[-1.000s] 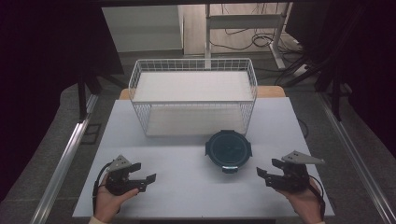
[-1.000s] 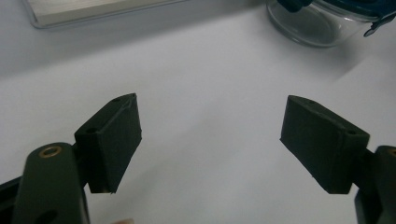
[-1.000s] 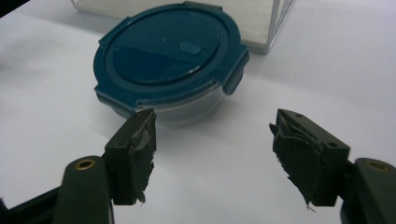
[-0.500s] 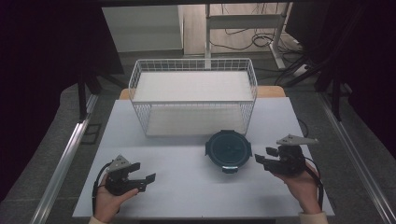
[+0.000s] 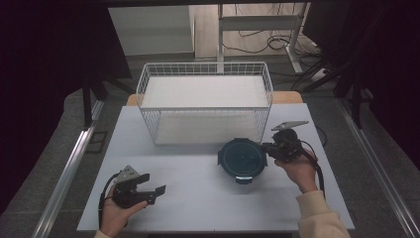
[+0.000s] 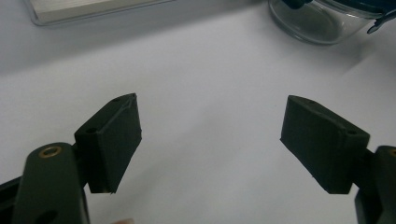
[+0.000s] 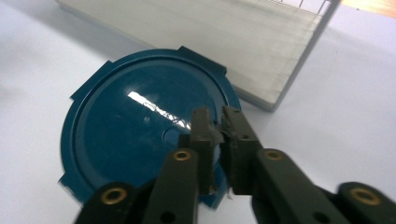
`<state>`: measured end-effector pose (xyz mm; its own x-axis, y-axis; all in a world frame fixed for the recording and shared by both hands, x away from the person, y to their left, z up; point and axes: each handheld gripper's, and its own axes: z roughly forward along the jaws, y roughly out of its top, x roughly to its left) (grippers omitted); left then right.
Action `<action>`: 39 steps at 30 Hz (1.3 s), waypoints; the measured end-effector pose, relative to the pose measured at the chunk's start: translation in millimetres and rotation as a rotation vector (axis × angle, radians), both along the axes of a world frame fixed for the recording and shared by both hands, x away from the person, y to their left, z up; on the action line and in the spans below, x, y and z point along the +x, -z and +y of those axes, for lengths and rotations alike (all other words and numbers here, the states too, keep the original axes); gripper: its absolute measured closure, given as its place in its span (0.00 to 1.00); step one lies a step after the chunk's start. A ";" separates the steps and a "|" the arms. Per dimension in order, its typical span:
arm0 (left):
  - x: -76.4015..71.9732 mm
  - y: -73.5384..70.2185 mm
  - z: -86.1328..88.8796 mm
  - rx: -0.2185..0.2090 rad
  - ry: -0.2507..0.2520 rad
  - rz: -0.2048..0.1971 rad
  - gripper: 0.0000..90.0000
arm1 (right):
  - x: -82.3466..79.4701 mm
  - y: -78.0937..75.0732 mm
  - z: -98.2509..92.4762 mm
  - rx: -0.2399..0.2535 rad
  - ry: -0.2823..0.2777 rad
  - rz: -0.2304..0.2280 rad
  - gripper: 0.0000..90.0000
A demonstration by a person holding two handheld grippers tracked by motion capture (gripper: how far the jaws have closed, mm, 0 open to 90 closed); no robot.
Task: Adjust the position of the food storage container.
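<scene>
Dim surroundings in the high view, brightly lit white table (image 5: 198, 198). Glare streak on the blue lid (image 7: 140, 140) in the right gripper view. Soft focus on near jaws in both gripper views; faint shadows under the wire basket (image 5: 205, 82).

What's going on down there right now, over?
Right gripper just closed, over the blue container lid. Left gripper open, idle. Wire basket close behind; nothing in the way.

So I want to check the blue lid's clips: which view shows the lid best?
The right gripper view: the blue lid lies close and nearly whole, its edge tabs plain, behind the right gripper. The high view shows the lid whole but small. The left gripper view catches just a sliver of it above the glass bowl.
</scene>
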<state>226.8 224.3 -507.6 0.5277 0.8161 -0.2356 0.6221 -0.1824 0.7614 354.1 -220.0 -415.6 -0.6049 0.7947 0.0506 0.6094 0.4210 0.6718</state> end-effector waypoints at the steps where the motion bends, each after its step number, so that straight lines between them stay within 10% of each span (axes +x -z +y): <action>1: 0.0 0.0 0.0 0.000 0.000 0.000 0.22 | 0.0 0.0 0.0 0.000 0.000 0.000 0.95; 18: 1.9 3.3 1.4 0.003 -0.010 0.009 0.22 | 51.1 27.6 14.1 -0.181 0.011 0.042 1.00; 39: 4.4 6.7 2.2 -0.004 -0.018 0.027 0.22 | 55.2 40.3 24.9 -0.257 -0.036 0.020 1.00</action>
<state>231.1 226.5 -514.4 0.5061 0.8245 -0.2530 0.6453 -0.1674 0.7453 409.3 -195.1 -455.9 -0.6339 0.7611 -0.1377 0.6032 0.5980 0.5278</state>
